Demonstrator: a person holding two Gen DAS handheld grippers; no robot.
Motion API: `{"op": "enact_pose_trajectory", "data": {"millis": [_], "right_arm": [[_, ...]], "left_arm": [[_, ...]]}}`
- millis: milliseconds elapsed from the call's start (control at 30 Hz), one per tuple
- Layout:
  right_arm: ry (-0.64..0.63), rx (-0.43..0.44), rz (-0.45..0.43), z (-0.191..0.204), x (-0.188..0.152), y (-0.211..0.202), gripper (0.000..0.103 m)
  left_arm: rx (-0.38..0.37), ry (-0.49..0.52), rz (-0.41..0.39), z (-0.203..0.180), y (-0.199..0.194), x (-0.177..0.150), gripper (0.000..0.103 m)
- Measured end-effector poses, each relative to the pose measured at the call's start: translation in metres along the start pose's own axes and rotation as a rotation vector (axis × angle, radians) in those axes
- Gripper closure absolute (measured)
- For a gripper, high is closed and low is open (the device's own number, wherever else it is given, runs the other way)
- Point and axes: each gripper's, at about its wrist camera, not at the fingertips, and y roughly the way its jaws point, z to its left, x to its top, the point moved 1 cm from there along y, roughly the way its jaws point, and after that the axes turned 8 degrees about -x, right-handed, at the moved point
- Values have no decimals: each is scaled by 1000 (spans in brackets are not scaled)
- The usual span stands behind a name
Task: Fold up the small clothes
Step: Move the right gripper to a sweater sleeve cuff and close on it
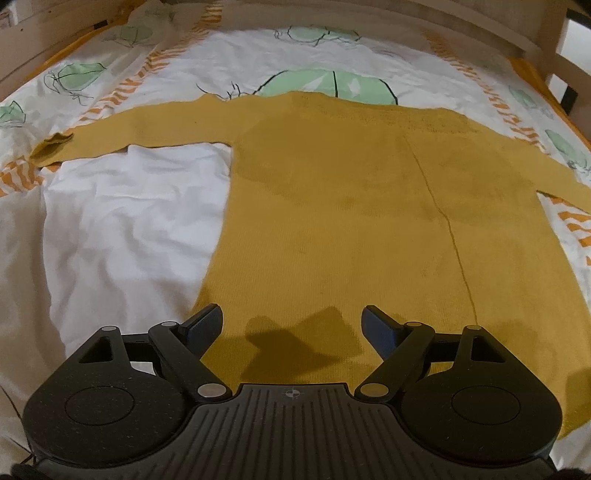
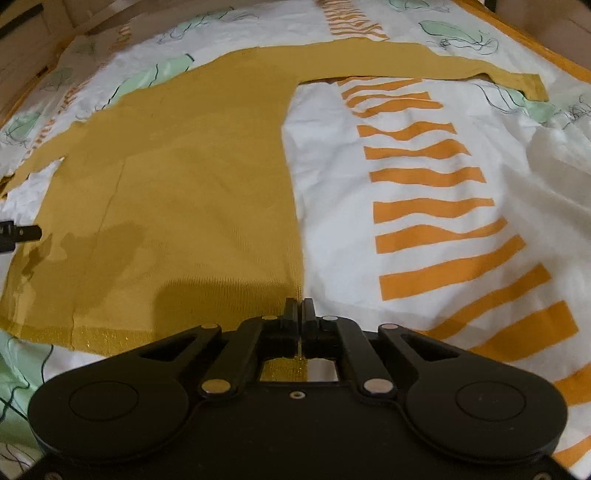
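A mustard-yellow knit sweater [image 1: 332,206] lies flat on the bed, both sleeves spread out sideways; it also shows in the right wrist view [image 2: 177,177]. My left gripper [image 1: 292,325] is open, hovering just above the sweater's hem near its left side, holding nothing. My right gripper [image 2: 300,310] is shut on the sweater's lower right corner at the hem and side edge. A finger of the left gripper [image 2: 18,233] shows at the left edge of the right wrist view.
The bedsheet [image 2: 424,192] is white with orange stripes and green leaf prints. A wooden bed frame [image 1: 461,26] runs along the far side and corners. White sheet [image 1: 129,221] lies left of the sweater.
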Motion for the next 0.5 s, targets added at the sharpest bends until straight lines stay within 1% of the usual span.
{"op": "enact_pose_trajectory", "data": {"millis": [67, 100, 133, 167, 200, 233, 300, 433, 500], "right_arm": [[-18, 9, -3, 5, 2, -2, 94], [7, 28, -22, 2, 4, -5, 87], [39, 45, -35, -1, 7, -7, 85], [66, 53, -36, -5, 10, -7, 81], [89, 56, -43, -9, 14, -7, 60], [113, 55, -55, -13, 17, -8, 43], [144, 65, -81, -20, 25, -9, 31], [213, 105, -118, -37, 48, -5, 31], [255, 120, -141, -49, 63, 1, 26]], "left_arm": [[3, 9, -5, -2, 1, 1, 21], [5, 16, -8, -3, 3, 3, 21], [8, 24, -15, -5, 4, 5, 21], [13, 32, -23, -6, 5, 7, 21], [21, 39, -30, -7, 7, 11, 21], [25, 44, -38, -9, 10, 15, 21], [31, 58, -54, -12, 14, 24, 21], [46, 94, -94, -20, 24, 46, 21], [57, 108, -119, -24, 28, 58, 21]]}}
